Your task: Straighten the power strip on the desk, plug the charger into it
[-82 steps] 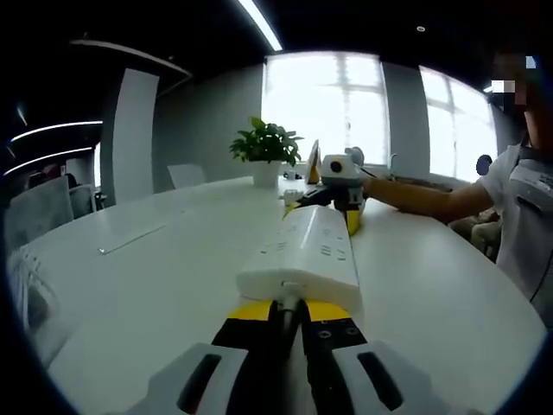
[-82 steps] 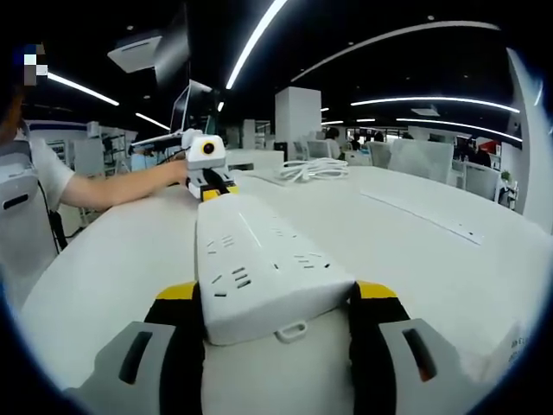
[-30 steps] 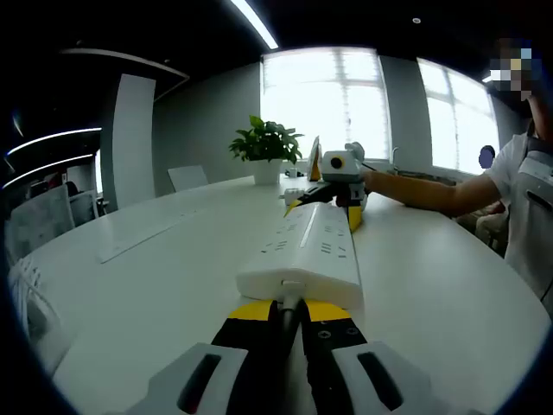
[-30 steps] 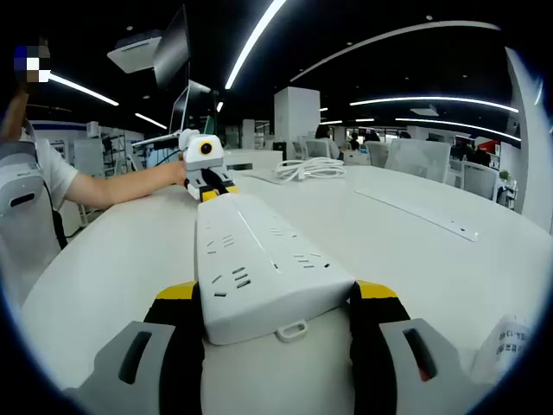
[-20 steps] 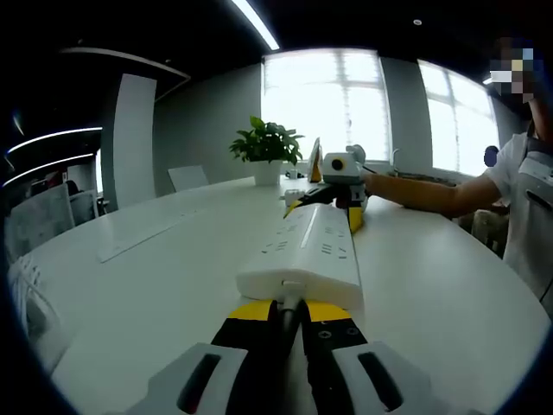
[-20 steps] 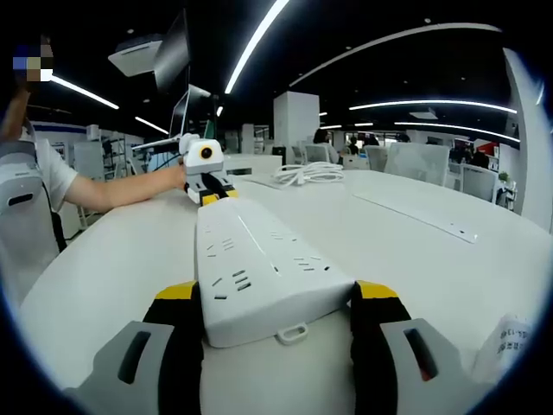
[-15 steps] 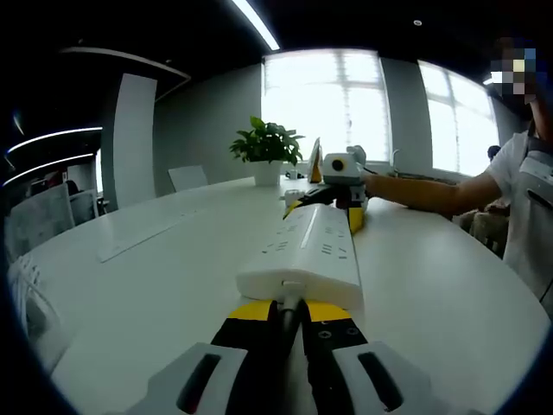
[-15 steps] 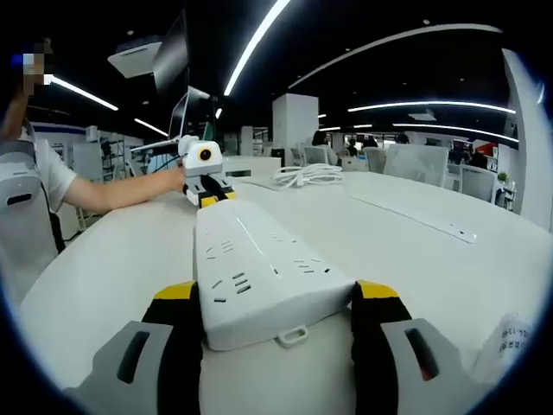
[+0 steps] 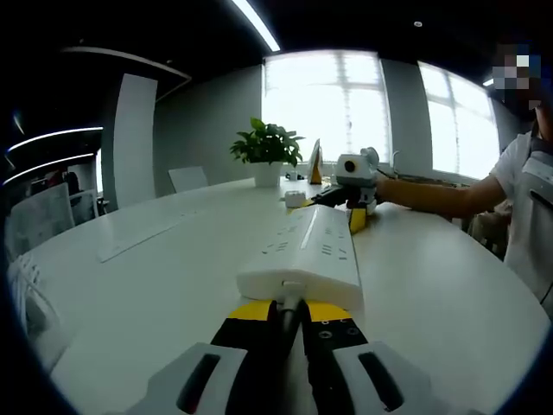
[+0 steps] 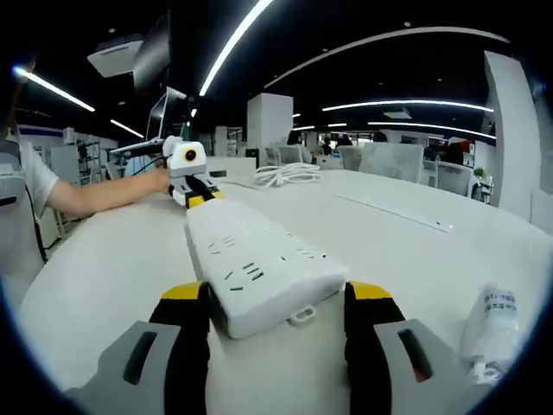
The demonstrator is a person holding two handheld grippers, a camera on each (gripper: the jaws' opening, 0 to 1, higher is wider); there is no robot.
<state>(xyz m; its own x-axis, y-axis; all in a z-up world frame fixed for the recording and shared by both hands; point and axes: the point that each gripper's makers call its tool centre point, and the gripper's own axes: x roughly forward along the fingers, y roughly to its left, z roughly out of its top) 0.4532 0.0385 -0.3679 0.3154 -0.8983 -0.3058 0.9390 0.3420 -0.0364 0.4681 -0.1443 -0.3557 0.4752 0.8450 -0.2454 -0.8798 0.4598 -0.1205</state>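
The white power strip (image 9: 307,255) lies lengthwise on the white desk (image 9: 155,285), running away from my left gripper (image 9: 290,313). Its jaws are shut and pinch the small tab at the strip's near end. In the right gripper view the same strip (image 10: 255,268) sits slightly askew between the yellow-tipped jaws of my right gripper (image 10: 276,307), which close on the sides of its near end. Each gripper appears at the strip's far end in the other's view: the right gripper (image 9: 352,186) and the left gripper (image 10: 188,177). A small white block (image 9: 295,199), possibly the charger, sits beyond the strip.
A potted plant (image 9: 266,149) stands at the desk's far side. A person's arm (image 9: 432,194) reaches in from the right. A coiled white cable (image 10: 283,175) lies far back. A plastic bottle (image 10: 488,333) lies at the right, and a flat cable cover (image 10: 393,214) crosses the desk.
The right gripper has swung to the right in the left gripper view, so the strip now sits skewed between its jaws. The bottle has come further into the right gripper view. The left gripper holds still.
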